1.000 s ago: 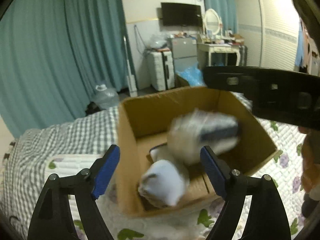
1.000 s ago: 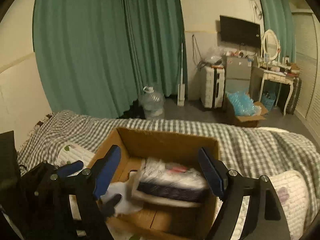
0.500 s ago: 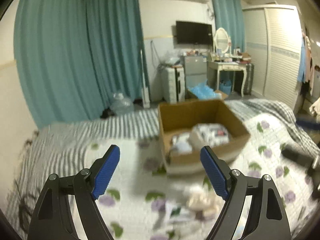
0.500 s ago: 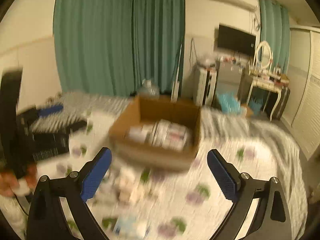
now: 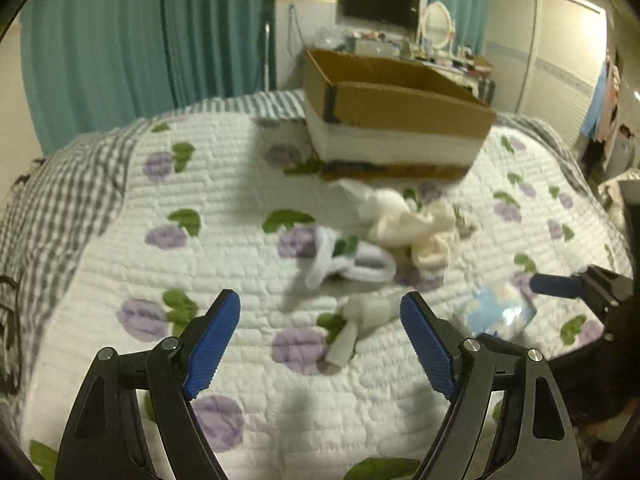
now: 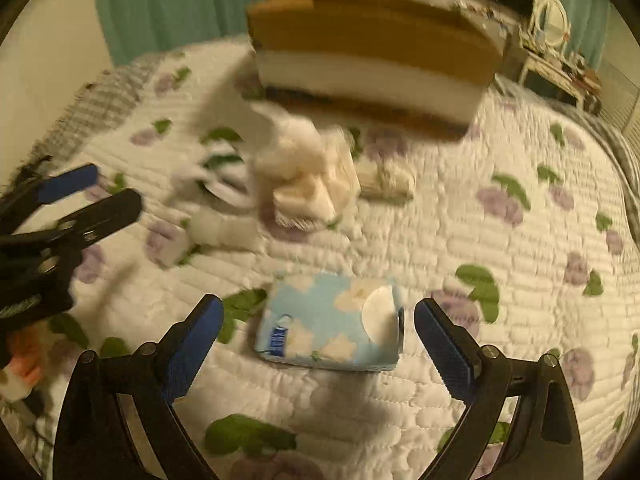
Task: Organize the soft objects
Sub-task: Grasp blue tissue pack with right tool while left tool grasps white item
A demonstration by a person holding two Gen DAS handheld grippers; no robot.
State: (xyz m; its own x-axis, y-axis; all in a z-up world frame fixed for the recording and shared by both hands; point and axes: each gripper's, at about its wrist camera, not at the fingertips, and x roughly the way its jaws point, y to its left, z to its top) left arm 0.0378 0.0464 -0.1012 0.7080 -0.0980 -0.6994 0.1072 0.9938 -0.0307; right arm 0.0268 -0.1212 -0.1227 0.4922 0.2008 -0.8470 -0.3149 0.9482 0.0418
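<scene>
Two grippers hover over a floral quilt [image 5: 224,208]. The left gripper [image 5: 320,344] stands wide, empty, above one small white bundle [image 5: 360,316]. At twelve o'clock lie one white sock [image 5: 348,260], one cream cloth heap [image 5: 416,228] and one cardboard box [image 5: 396,116]. The right gripper [image 6: 316,344], jaws wide apart, brackets one blue tissue pack [image 6: 332,324] without touching.
</scene>
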